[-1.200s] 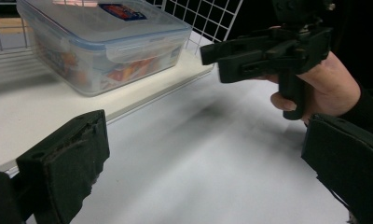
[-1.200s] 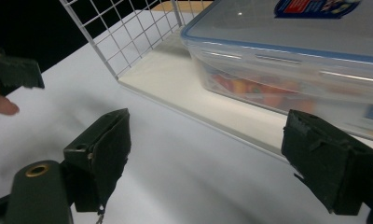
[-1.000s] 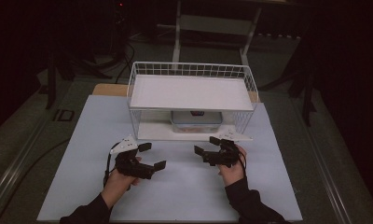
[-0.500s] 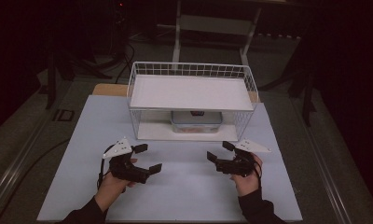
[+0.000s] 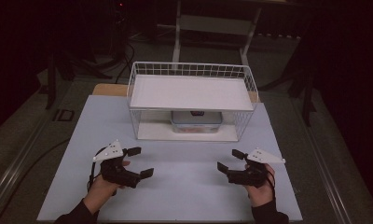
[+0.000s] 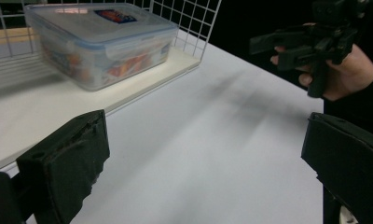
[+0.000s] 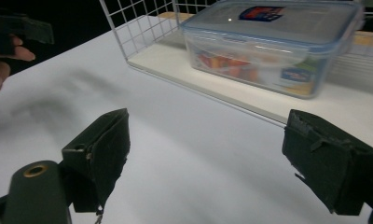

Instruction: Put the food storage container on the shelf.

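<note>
A clear plastic food box (image 5: 196, 121) with a blue-rimmed lid sits on the lower level of a white wire rack (image 5: 191, 70), under its flat white shelf. The left gripper view shows the box (image 6: 100, 42) at upper left; the right gripper view shows the box (image 7: 273, 42) at upper right. My left gripper (image 5: 141, 161) hovers over the pale tabletop at front left, open and empty. At front right my right gripper (image 5: 230, 159) is also open and empty. Both point inward, well short of the rack. In its own view the left gripper (image 6: 203, 172) has wide-apart jaws, as does the right gripper (image 7: 215, 158).
The pale table board (image 5: 184, 191) stretches between the grippers and the rack. Dark floor, cables and stand legs surround the table. In the left gripper view the other hand with its gripper (image 6: 310, 42) shows at upper right. The rack's wire side (image 7: 138, 23) rises beside the box.
Both grippers have drawn back from the rack toward the front edge. The right one moved farther, back and to the right. Both stayed open.
</note>
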